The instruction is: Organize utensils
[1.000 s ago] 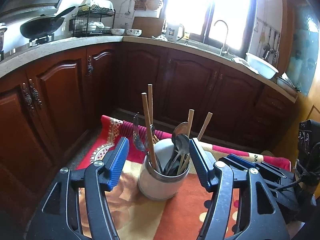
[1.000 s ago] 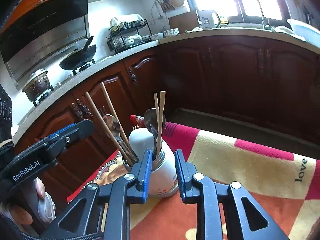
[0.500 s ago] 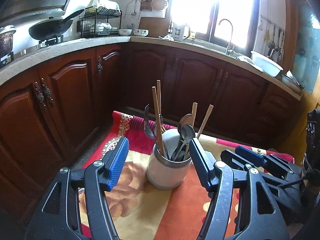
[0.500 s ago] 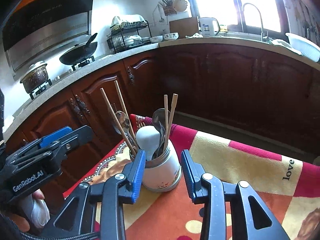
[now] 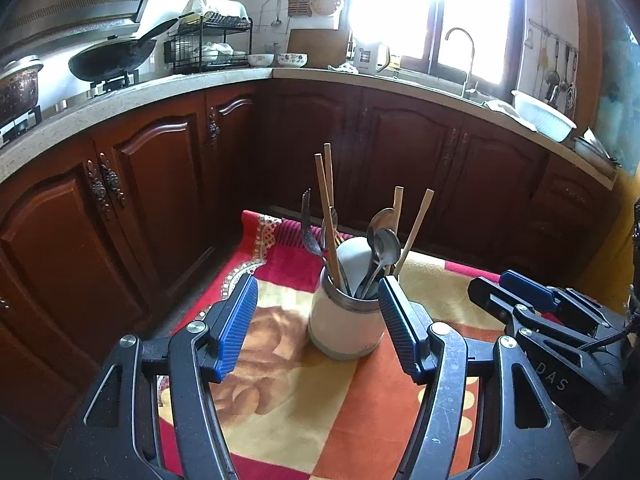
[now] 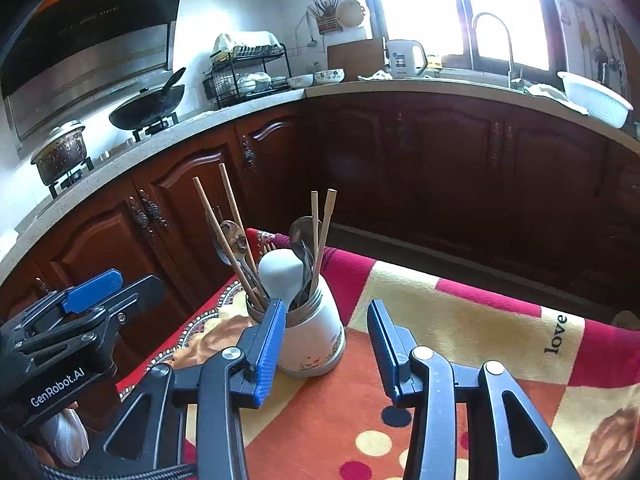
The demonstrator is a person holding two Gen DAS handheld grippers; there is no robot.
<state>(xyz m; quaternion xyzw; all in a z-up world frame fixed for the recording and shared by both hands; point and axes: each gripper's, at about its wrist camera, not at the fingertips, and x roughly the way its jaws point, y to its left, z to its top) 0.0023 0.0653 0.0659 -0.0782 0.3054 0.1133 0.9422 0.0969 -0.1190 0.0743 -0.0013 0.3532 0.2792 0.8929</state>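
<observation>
A white ceramic utensil holder point(image 5: 344, 328) point(image 6: 310, 340) stands on the patterned cloth. It holds wooden chopsticks point(image 5: 326, 208) point(image 6: 224, 232), metal spoons point(image 5: 384, 240) point(image 6: 302, 236), a fork point(image 5: 307, 224) and a grey-white scoop point(image 6: 280, 272). My left gripper point(image 5: 314, 332) is open and empty, back from the holder, which shows between its blue pads. My right gripper point(image 6: 326, 342) is open and empty, its left pad in front of the holder. Each gripper shows in the other's view: the right one at the right point(image 5: 540, 312), the left one at the left point(image 6: 80, 320).
The red, orange and cream cloth point(image 6: 460, 320) point(image 5: 280, 392) covers the table. Dark wood kitchen cabinets point(image 5: 160, 184) and a stone counter point(image 5: 180, 84) lie beyond the table's far edge. A wok point(image 5: 112, 60), dish rack point(image 5: 210, 48) and sink tap point(image 5: 460, 52) sit on the counter.
Both grippers have pulled back from the holder. The right gripper's jaws have opened wide from nearly closed. The holder and utensils stay put.
</observation>
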